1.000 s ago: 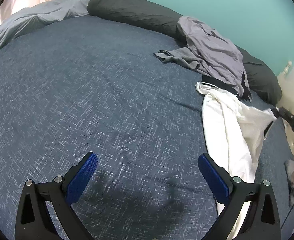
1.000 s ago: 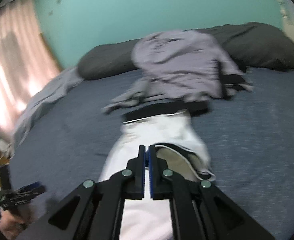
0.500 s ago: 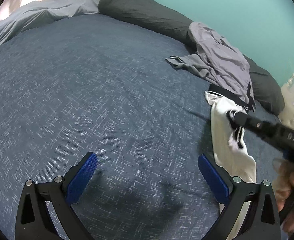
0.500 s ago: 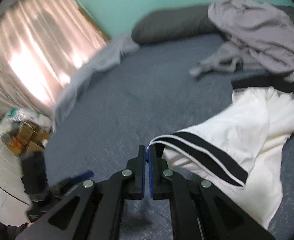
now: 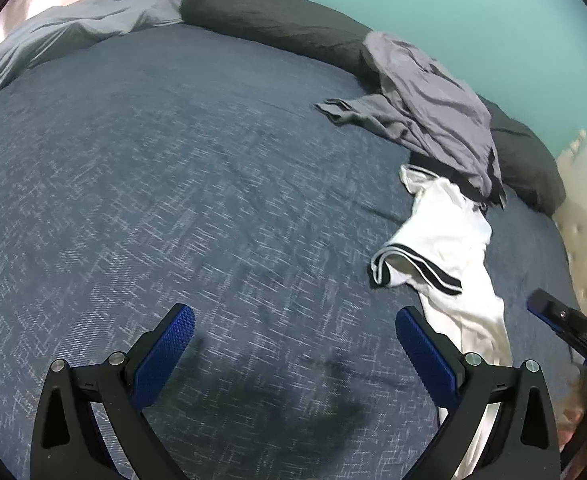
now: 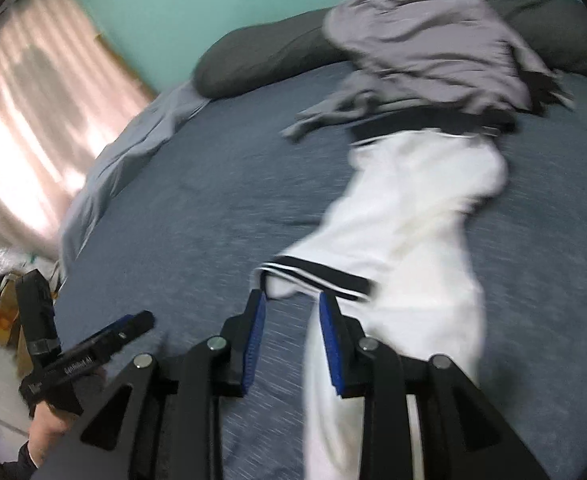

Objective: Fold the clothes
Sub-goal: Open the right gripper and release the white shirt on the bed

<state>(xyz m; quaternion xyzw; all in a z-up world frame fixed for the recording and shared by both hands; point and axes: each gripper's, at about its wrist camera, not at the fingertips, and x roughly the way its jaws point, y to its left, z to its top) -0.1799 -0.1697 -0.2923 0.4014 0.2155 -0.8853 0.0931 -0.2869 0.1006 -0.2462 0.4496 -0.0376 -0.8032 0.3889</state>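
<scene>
White garment (image 5: 449,248) with black-striped hem lies crumpled on the blue bedspread (image 5: 173,184), right of centre in the left view, running down to the lower right edge. Its top end is tucked under the grey clothes pile (image 5: 425,112), upper right, against the dark pillows (image 5: 269,16). My right gripper (image 6: 291,340) is spread apart, holding nothing, fingertips just short of the striped hem (image 6: 317,276); frame is blurred. My left gripper (image 5: 293,344) is wide apart over bare bedspread, lower centre. Curtain (image 6: 25,120) at left of the right view.
</scene>
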